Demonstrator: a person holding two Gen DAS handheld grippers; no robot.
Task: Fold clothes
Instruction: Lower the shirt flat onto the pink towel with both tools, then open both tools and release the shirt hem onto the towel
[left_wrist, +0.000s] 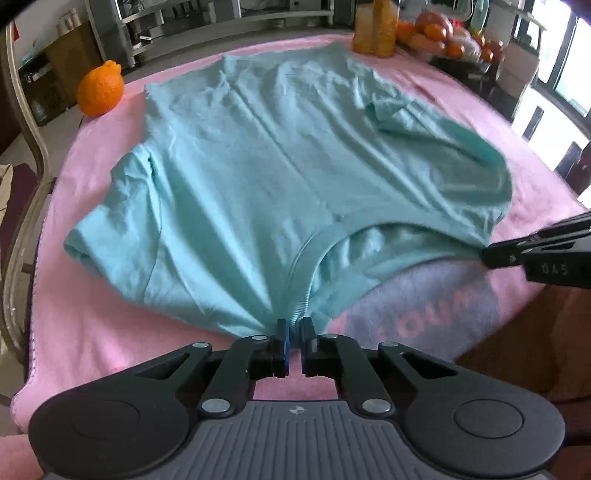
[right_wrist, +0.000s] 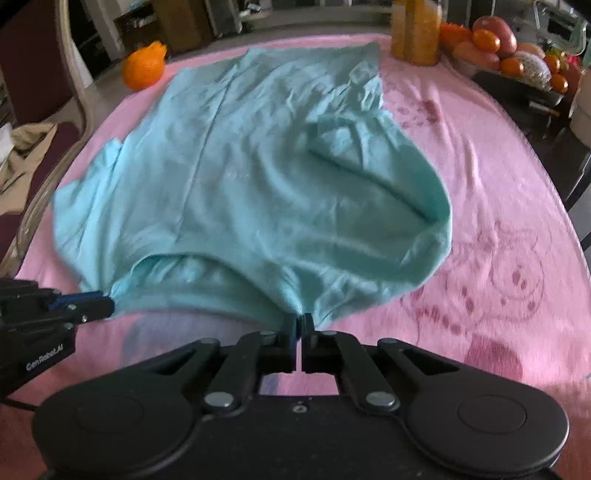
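Nearest, left gripper (left_wrist: 294, 325) pinched tight on the ribbed collar of the teal T-shirt (left_wrist: 280, 177), right gripper (right_wrist: 302, 325) clamped on the same neckline further along, both at the near edge of the pink blanket (right_wrist: 498, 206). Beyond, shirt spread across the blanket's middle, one sleeve folded onto the body, bare pink free to the right side. Farthest, a lone orange (left_wrist: 100, 88) near the left rim, a jar of yellow contents (right_wrist: 415, 31), a tray of heaped fruit (right_wrist: 517, 55).
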